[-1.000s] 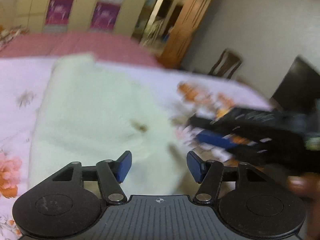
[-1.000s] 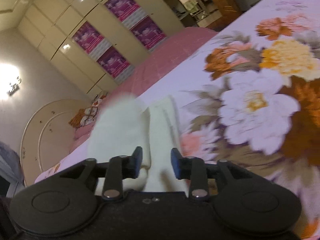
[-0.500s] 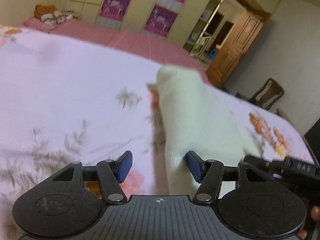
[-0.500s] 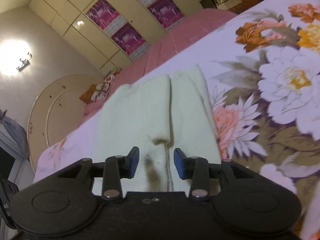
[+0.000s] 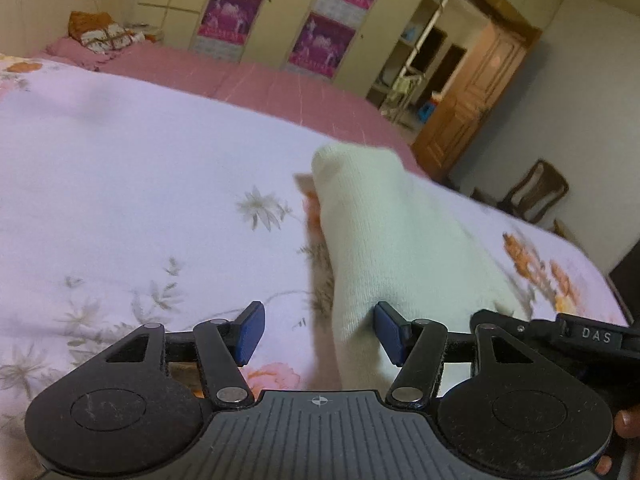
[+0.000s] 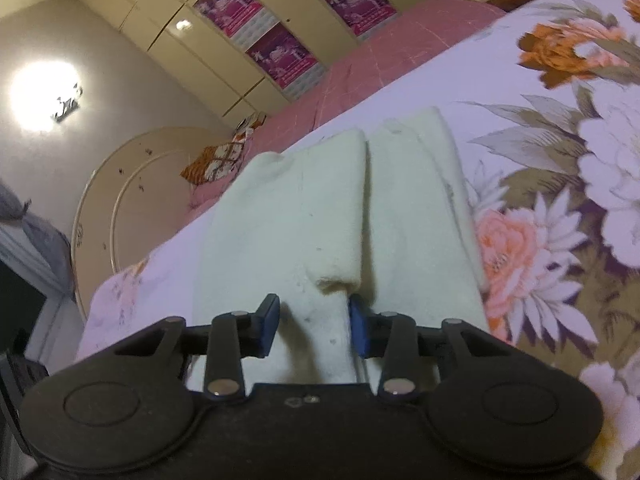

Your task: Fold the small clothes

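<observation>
Two grippers work a pale knit garment point(image 6: 340, 216) lying on the floral bedspread point(image 5: 120, 184). The right gripper point(image 6: 314, 326) has just been closing, with the cloth's near edge between its jaws, apparently not yet pinched. The left gripper point(image 5: 318, 332) gapes, one pad brushing the garment's edge. Next, probably both must clamp and lift a fold. Wardrobe point(image 5: 280, 12) and chair point(image 5: 532, 192) stand clear.

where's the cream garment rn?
The cream garment lies on the floral bedsheet, centre of the right wrist view, just ahead of the right tongs.
</observation>
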The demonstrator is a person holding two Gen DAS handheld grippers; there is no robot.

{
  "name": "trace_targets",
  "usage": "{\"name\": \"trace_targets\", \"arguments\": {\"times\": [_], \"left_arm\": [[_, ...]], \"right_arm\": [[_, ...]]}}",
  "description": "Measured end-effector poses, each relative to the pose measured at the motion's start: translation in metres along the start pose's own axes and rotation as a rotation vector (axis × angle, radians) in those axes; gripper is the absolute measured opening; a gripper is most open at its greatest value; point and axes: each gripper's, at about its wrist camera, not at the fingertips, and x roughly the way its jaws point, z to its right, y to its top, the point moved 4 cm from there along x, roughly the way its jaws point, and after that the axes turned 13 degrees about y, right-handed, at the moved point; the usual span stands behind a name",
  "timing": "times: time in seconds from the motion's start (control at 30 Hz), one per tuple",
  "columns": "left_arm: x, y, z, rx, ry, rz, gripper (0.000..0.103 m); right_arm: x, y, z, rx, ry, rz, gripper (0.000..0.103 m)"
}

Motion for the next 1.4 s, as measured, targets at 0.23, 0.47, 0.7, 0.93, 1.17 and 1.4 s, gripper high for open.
{"name": "trace_targets", "arguments": {"times": [0.23,0.47,0.7,0.93,1.17,1.4], "left_arm": [[-0.013,0.012,0.013,0.005,-0.014,0.054,0.060],[-0.009,0.006,0.051,0.072,-0.080,0.007,0.060],[0.000,-0.008,0.052,0.108,-0.056,-0.047,0.060],[0.004,0.026,0.025,-0.012,-0.043,0.027,0.060],[0.048,0.036,0.032,-0.032,-0.041,-0.006,0.060],[0.067,0.041,0.051,0.028,-0.008,-0.002,0.060]], "right_arm": [[-0.005,-0.001,-0.035,-0.225,-0.126,-0.015,0.010],[-0.049,0.010,-0.036,-0.260,-0.183,0.065,0.009],[-0.035,0.000,0.005,-0.166,-0.212,0.005,0.010],[-0.048,0.022,0.008,-0.142,-0.193,0.107,0.029],[-0.011,0.050,0.019,-0.163,-0.211,0.066,0.024],[0.010,0.056,0.032,-0.236,-0.309,0.048,0.009]]}}
